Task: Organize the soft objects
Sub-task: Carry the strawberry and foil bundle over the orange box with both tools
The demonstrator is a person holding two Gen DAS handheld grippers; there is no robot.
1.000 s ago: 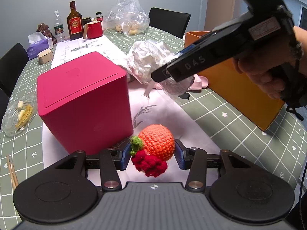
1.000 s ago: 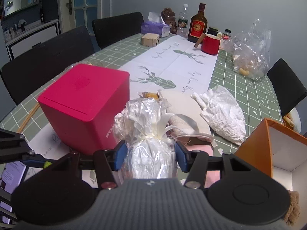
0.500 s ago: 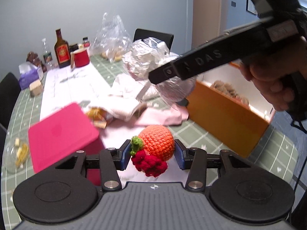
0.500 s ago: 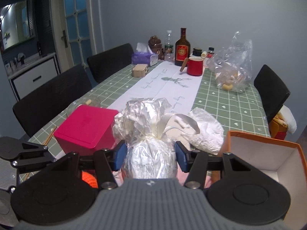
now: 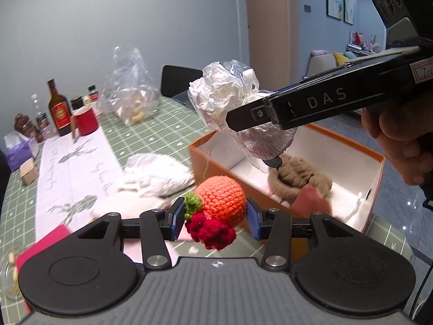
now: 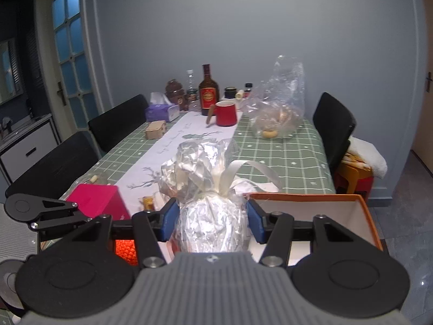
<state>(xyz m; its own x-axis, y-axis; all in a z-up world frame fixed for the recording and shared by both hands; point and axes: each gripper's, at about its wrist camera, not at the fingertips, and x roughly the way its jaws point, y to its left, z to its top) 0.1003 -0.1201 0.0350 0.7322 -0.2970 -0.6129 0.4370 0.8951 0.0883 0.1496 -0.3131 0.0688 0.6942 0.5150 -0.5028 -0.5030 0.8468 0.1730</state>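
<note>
Left gripper (image 5: 215,218) pinching crochet orange (image 5: 221,201), right gripper (image 6: 212,223) pinching foil-wrapped bundle (image 6: 211,216) over orange box (image 5: 377,174) w/ brown plush (image 5: 300,176) inside; both undropped.

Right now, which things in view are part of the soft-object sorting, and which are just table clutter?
Job:
- crochet fruit in left gripper
- wrapped bundle in right gripper
- orange box
- brown plush inside it

Clutter:
- red mug
- bottle
- tissue box
- clear bag
- pink box
</note>
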